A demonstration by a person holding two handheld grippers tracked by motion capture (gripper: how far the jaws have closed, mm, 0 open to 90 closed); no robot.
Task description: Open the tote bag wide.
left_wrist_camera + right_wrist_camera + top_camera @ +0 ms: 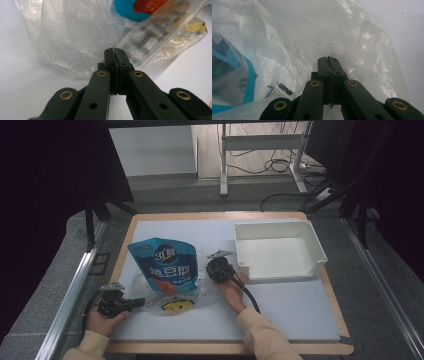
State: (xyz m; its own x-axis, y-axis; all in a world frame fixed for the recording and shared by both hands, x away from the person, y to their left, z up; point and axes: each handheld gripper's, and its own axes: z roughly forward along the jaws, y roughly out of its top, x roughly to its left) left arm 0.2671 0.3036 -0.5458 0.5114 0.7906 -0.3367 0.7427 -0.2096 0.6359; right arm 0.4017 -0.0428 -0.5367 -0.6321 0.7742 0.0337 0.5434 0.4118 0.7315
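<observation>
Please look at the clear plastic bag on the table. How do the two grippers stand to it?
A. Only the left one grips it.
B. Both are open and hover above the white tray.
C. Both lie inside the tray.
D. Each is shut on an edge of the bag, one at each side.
D: the left gripper and the right gripper each have their jaws pressed together on the film of the clear plastic bag, at opposite sides of it, away from the white tray.

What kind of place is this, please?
Probably a lab or workshop set up for recording. A padded work table stands on a bare floor, cables trail behind, and a metal stand rises nearby.

Table [300, 310] with bag [150, 302], tray [320, 252]
</observation>
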